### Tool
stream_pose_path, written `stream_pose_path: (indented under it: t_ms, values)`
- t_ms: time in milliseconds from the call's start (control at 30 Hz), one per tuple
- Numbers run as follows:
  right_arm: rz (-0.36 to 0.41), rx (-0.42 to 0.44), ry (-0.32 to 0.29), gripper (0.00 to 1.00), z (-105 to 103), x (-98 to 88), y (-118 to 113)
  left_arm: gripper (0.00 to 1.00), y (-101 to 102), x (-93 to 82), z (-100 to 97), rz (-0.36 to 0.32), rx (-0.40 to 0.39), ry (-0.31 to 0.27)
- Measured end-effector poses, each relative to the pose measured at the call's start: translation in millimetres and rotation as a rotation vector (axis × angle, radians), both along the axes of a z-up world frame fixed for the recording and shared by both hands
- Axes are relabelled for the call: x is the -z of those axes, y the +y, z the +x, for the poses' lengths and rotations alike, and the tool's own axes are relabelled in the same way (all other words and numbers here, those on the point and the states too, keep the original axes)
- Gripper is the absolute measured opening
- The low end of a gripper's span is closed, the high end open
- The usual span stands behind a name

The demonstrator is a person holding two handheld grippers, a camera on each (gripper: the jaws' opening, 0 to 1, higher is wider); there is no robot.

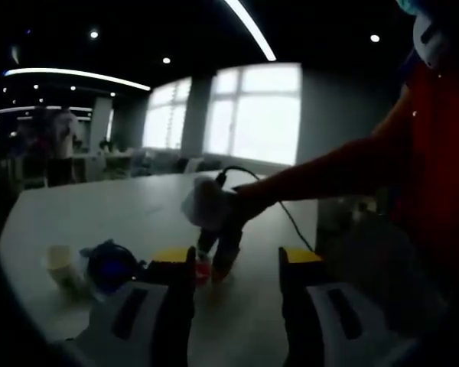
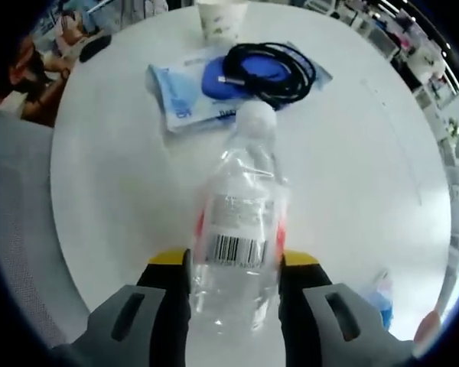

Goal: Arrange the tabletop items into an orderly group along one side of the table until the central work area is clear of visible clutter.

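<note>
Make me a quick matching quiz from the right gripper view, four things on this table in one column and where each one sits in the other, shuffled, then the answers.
Things:
1. clear plastic bottle
2. paper cup
3. coiled black cable
4. blue packet

Places:
A. flat on the white table, under the coil
B. lying between the right gripper's jaws
C. at the table's far edge, beyond the packet
D. resting on top of the packet

Pairs: 1-B, 2-C, 3-D, 4-A
</note>
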State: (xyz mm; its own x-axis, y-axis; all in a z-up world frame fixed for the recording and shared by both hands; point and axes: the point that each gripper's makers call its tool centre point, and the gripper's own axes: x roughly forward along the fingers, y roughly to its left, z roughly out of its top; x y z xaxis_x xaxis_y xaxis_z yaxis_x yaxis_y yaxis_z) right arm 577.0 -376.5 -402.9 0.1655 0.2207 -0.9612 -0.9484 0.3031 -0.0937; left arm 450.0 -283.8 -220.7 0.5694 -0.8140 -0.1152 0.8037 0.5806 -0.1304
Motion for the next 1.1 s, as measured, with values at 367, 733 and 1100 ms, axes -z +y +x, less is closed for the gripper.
stream_pose_path:
  t_ms: [367, 733, 1100]
  values:
    - [0.042, 0.009, 0.007, 0.44, -1.2, -1.7, 4.6, 0.41, 1.4, 0.0, -0.7, 0.0, 0.0, 0.004]
    - [0.07, 0.011, -0.009, 0.51, 4.4, -4.3, 16.9, 0.4, 3.1, 0.2, 0.4, 0.001, -0.008, 0.006]
    - [0.088, 0.033, -0.006, 0.47, 11.2, -1.1, 24.7, 0.4, 4.4, 1.1, 1.8, 0.001, -0.016, 0.009]
